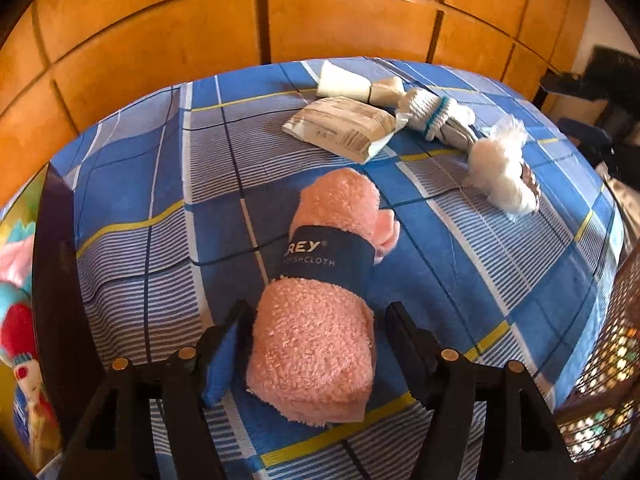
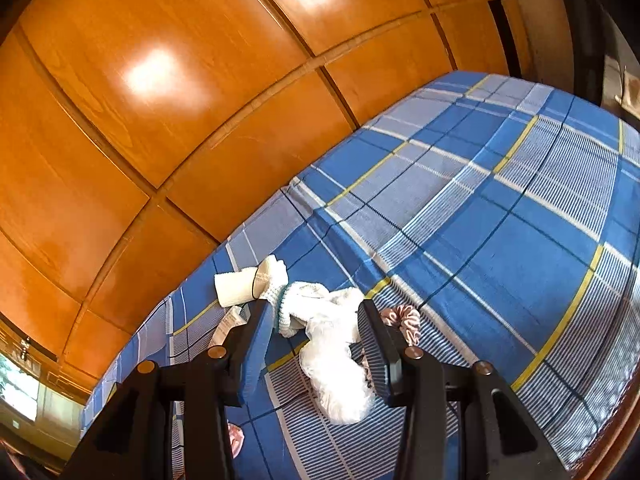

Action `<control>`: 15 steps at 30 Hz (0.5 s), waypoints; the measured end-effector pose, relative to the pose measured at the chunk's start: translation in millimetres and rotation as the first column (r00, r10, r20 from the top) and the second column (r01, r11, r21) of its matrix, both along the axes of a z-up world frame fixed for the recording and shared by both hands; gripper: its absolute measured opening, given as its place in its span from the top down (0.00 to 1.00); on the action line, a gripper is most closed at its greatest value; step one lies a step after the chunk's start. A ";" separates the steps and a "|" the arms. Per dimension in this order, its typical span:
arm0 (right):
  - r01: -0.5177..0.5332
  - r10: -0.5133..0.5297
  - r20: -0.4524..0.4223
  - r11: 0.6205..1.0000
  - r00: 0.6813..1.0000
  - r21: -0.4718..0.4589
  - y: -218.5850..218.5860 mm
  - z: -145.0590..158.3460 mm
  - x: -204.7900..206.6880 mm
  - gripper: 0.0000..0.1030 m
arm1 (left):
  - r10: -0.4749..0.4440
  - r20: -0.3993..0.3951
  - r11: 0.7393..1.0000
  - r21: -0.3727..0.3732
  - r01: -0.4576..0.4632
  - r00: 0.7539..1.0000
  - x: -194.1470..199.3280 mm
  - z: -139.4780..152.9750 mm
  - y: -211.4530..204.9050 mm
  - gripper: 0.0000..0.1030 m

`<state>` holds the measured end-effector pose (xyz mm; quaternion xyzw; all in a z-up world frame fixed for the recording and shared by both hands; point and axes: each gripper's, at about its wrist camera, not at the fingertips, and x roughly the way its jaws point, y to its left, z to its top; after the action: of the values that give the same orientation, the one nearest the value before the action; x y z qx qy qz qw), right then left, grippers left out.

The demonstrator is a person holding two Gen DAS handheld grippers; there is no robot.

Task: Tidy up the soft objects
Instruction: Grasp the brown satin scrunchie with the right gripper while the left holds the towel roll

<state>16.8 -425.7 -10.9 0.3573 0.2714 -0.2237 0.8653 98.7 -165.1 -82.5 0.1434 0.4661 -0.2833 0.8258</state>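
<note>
Left wrist: pink washcloth (image 1: 316, 320) between fingers (image 1: 404, 328).

The left wrist view looks down along its tongs (image 1: 316, 320) at close range across the bed (image 1: 500, 248) toward the wooden wardrobe (image 1: 160, 40). The right wrist view is tilted, facing likewise. Both share the white fluffy item (image 1: 500, 172) (image 2: 336, 360).

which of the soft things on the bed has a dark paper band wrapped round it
The rolled pink washcloth, lying between the open fingers of the left gripper. The white fluffy bundle and knit glove farther back have no such band.
</note>
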 end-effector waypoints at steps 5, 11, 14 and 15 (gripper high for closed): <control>-0.058 0.062 -0.059 0.997 0.996 0.055 -0.1 -10.1 13.0 0.57 | -0.030 0.034 0.998 -0.045 0.032 0.999 -2.0 -2.3 6.7 0.32; 0.018 -0.001 -0.180 0.996 0.984 0.089 -7.8 -23.4 15.1 0.57 | -0.038 0.050 0.997 -0.058 0.041 0.998 -3.0 -2.6 6.4 0.32; 0.085 -0.054 -0.295 0.992 0.954 0.093 -17.2 -33.6 19.1 0.58 | -0.035 0.043 0.997 -0.067 0.038 0.998 -2.5 -1.7 7.3 0.32; 0.092 -0.058 -0.318 0.992 0.946 0.091 -18.7 -36.2 20.9 0.59 | -0.033 0.044 0.997 -0.068 0.036 0.998 -2.8 -1.5 7.3 0.32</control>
<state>37.8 -444.3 -47.1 0.3719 0.4035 -0.2961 0.7818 96.0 -157.8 -84.1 0.1290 0.4358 -0.3103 0.8349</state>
